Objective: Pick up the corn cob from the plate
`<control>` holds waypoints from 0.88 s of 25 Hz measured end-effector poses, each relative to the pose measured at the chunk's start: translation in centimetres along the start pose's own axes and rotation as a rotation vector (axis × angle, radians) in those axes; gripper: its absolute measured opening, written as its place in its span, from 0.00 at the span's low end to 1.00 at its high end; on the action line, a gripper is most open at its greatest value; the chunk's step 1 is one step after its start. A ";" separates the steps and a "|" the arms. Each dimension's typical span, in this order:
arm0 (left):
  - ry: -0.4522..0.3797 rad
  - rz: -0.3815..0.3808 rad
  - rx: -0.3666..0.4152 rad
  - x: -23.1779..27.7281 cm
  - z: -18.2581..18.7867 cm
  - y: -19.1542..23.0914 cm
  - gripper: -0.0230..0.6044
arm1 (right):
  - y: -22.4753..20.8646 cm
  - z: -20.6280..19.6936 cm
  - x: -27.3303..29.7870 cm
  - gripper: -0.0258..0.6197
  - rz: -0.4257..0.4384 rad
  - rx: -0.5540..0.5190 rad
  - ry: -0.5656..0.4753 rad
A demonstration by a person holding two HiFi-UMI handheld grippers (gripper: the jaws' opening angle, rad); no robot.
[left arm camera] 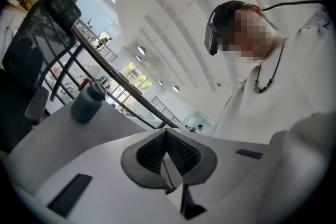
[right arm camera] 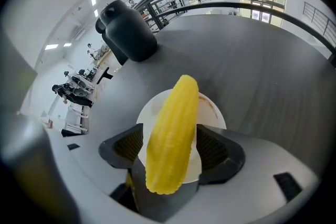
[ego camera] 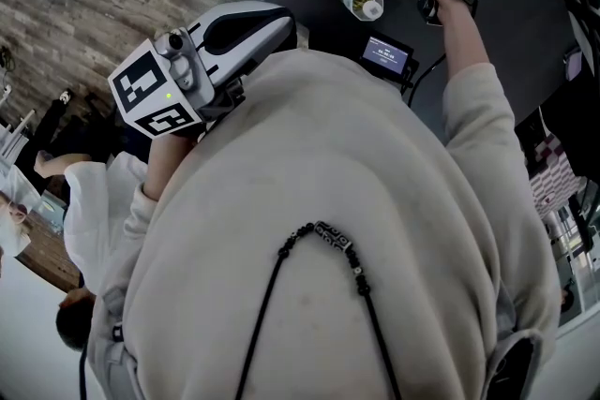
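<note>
Corn [right arm camera: 170, 134] lay on plate [right arm camera: 212, 107] on tabletop [right arm camera: 273, 76]. Long axis ran straight away from right tool [right arm camera: 170, 148], lengthwise down gap between its jaws. Jaws stood wide apart, one either side of corn's near half. Sliver of plate showed beside right pad, so no squeeze yet. Left tool [left arm camera: 167, 157] hung back by person, well off plate, jaws together, nothing in them. Judged: right tool only needed to close across corn's width.
</note>
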State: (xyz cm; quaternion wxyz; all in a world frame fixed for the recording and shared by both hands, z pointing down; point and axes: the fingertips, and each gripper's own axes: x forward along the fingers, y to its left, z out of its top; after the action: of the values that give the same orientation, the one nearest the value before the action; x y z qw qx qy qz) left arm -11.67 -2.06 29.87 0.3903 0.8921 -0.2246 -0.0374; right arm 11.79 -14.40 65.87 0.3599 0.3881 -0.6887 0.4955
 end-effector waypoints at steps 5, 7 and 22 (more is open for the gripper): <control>0.000 0.000 -0.002 -0.1 -0.1 0.0 0.04 | -1.0 -1.2 0.8 0.50 -0.094 -0.047 0.033; 0.000 0.001 -0.001 -0.1 -0.1 0.0 0.04 | -1.2 -1.1 0.8 0.47 -0.103 -0.039 0.028; 0.040 -0.065 0.056 0.8 0.7 -1.5 0.04 | -0.3 -0.1 -2.7 0.45 0.001 0.018 -0.093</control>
State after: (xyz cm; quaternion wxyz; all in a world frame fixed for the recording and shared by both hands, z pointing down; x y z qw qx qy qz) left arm -10.56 -1.94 28.40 0.3683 0.9100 -0.1885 -0.0261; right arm 13.23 -13.92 63.64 0.3236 0.4139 -0.7003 0.4832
